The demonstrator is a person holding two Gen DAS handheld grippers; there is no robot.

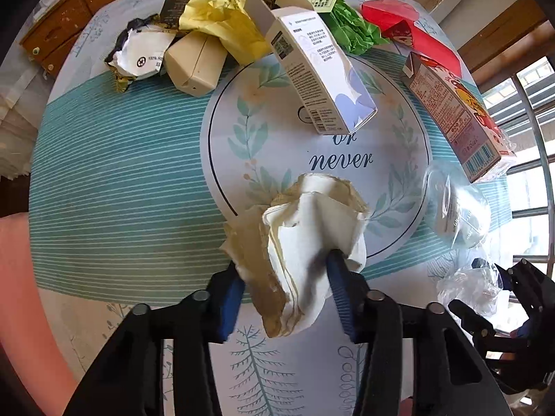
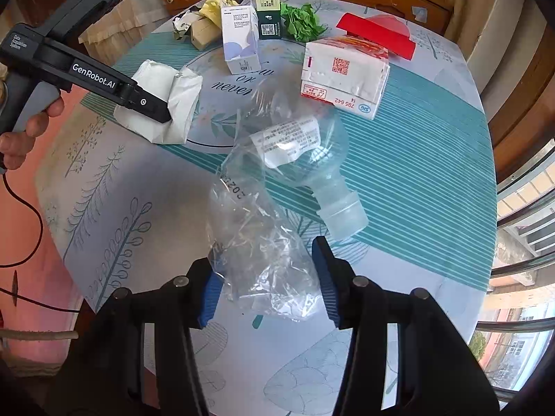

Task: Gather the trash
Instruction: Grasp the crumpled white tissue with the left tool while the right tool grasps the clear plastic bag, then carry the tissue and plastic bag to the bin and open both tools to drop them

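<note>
Left gripper (image 1: 286,298) closed on a crumpled paper (image 1: 305,239) by one soft fold, liable to tear or slip free on lifting. Right gripper (image 2: 267,277) clamped on a clear bag (image 2: 263,253) touching the bottle (image 2: 305,159); likely to drag it toward the near table (image 2: 433,180) edge. Open cloth between the two; boxes crowd the far side.

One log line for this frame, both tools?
left tool: shut on crumpled paper | right tool: shut on clear plastic bag | both on table
</note>
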